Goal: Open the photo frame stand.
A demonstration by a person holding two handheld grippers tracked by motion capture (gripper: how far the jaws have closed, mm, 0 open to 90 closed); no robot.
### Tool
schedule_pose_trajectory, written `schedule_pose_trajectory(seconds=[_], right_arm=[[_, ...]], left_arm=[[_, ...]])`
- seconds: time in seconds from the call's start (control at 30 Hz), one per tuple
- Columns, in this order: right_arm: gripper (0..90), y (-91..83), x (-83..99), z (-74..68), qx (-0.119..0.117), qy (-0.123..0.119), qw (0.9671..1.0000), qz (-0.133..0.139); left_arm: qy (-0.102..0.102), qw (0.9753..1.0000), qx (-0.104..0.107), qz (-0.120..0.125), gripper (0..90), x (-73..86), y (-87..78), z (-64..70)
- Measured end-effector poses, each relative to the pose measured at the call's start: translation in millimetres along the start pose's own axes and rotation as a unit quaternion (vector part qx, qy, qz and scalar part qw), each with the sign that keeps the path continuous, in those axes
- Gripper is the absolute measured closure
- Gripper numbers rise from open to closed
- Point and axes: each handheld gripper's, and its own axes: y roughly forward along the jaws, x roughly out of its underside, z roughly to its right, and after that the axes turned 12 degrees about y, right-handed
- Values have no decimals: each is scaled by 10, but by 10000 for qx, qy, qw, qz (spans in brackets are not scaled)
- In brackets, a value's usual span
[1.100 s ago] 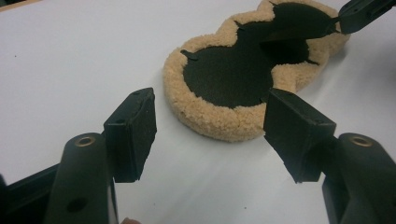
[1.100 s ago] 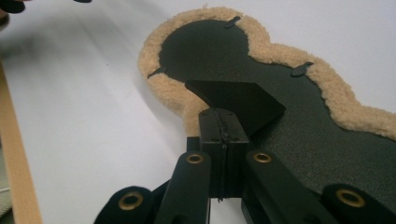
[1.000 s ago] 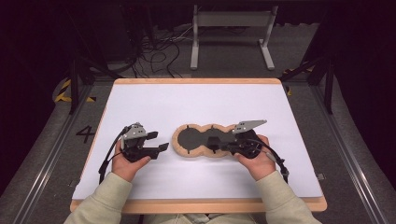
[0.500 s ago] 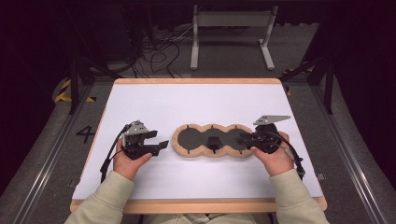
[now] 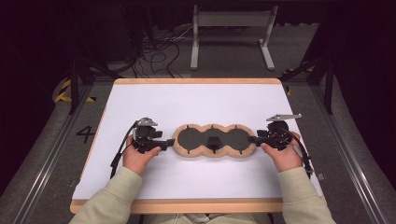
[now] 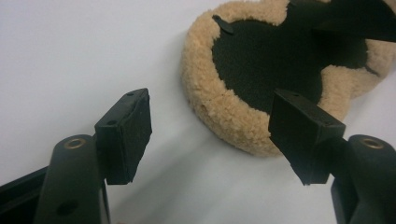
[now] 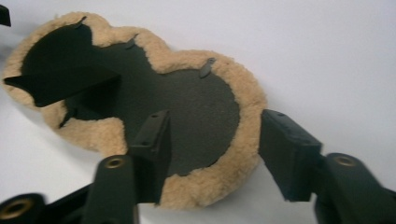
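High view: a three-lobed fleece pad (image 5: 214,155), tan pile around a dark centre, lies flat near the middle of the white table (image 5: 196,100), closer to the person's edge. The left gripper (image 5: 164,142) sits just beside the pad's left end and the right gripper (image 5: 252,138) at its right end, each held low in a hand and pointed inward along the pad's length. Left gripper view shows its jaws released and wide apart, empty, with the left lobe's rim (image 6: 219,109) ahead and between them, not touched. Right gripper view shows its jaws likewise spread, straddling the right lobe's fleece rim (image 7: 243,140): one pad over the dark centre, the other outside the edge; contact cannot be confirmed. Small dark tabs (image 7: 207,66) cross the rim at intervals. Judgement: the mirrored placement suggests both ends are to be pinched together, so a limp pad lifts evenly without folding.
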Motion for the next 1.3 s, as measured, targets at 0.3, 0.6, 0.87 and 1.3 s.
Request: schedule_pose_trajectory(seconds=[0.3, 0.6, 0.87, 1.3], right_arm=[[630, -3, 9, 113, 314, 3, 9995, -103], [728, 76, 17, 215, 612, 98, 9980, -134], [891, 193, 10, 296, 683, 133, 9970, -331], [590, 124, -45, 287, 371, 297, 9989, -53]], left_arm=[[-8, 9994, -313, -138, 574, 20, -44, -61], [-83, 9982, -350, -487, 900, 37, 51, -106], [-180, 9976, -270, -606, 900, 24, 166, -111], [-228, 9993, -155, -263, 852, -34, 65, -71]])
